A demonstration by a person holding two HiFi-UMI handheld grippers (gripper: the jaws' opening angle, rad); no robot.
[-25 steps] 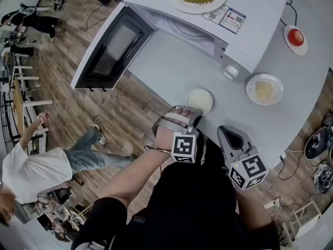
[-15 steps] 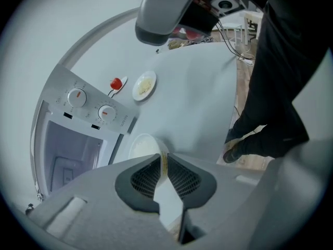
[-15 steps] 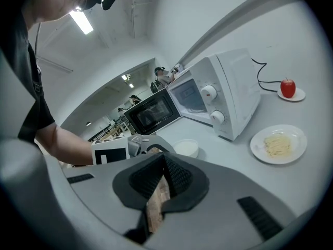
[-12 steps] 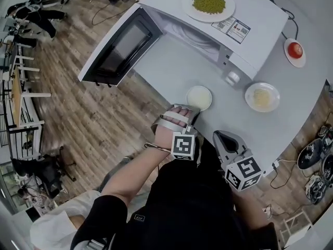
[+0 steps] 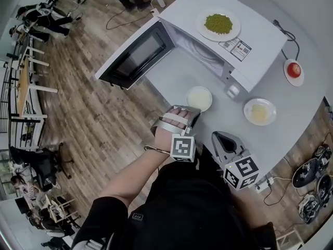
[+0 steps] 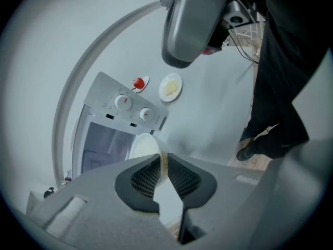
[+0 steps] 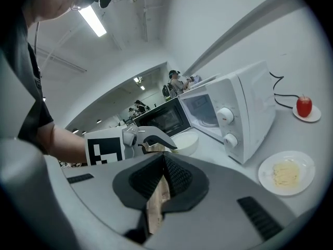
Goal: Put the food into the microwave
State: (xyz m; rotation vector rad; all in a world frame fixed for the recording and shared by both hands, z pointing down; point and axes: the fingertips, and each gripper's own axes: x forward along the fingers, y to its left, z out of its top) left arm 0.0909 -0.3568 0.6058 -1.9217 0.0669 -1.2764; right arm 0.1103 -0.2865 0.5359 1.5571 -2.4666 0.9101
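A white bowl (image 5: pixel 199 98) of pale food is in front of the open microwave (image 5: pixel 244 46). My left gripper (image 5: pixel 191 112) is shut on the bowl's near rim; its jaws have just been closing. In the left gripper view the rim (image 6: pixel 162 160) stands pinched between the pads, and the bowl (image 6: pixel 141 147) hangs before the microwave's cavity (image 6: pixel 104 142). My right gripper (image 5: pixel 225 136) is to the right of the bowl, near the table's edge. It (image 7: pixel 163 163) is shut on nothing.
The microwave's door (image 5: pixel 136 61) swings out to the left over the wooden floor. On the microwave's top sits a plate of green peas (image 5: pixel 218 24). On the grey table (image 5: pixel 291 108) are a plate of noodles (image 5: pixel 259 111) and a small plate with a red fruit (image 5: pixel 294 69).
The left gripper and the bowl have come closer to the microwave's front. The right gripper has risen a little. The head view has shifted.
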